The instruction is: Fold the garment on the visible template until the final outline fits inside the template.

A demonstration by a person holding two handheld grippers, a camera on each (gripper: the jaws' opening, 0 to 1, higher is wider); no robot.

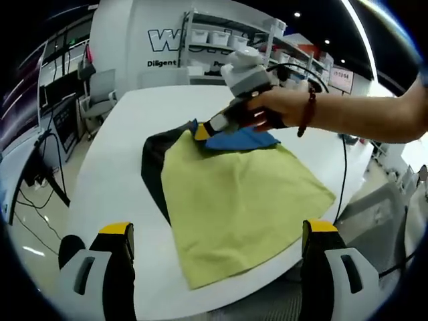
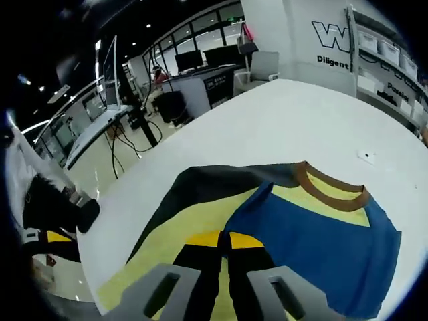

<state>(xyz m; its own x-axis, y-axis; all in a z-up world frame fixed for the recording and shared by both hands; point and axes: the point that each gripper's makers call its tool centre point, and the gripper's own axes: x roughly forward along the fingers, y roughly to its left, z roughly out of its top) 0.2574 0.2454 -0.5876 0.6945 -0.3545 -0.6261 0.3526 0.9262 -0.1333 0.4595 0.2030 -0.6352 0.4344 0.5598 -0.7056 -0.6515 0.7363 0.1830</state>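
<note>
Yellow-green, blue and dark shirt (image 1: 234, 194), just one, lies across the white table (image 1: 120, 134), its hem reaching the near edge. Left gripper (image 1: 214, 244) hangs wide apart over that edge, holding nothing. Right gripper (image 1: 215, 126), held by a hand (image 1: 284, 107), is pinched closed on the shirt's blue part near the collar (image 2: 331, 190). Shelves (image 1: 231, 37) stand behind.

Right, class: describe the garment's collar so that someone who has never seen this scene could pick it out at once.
Start at the big white table and find the yellow-green garment lying on it. At its far end, a blue panel is folded over near the right gripper. The collar is the thin brown curved band edging that blue.
</note>
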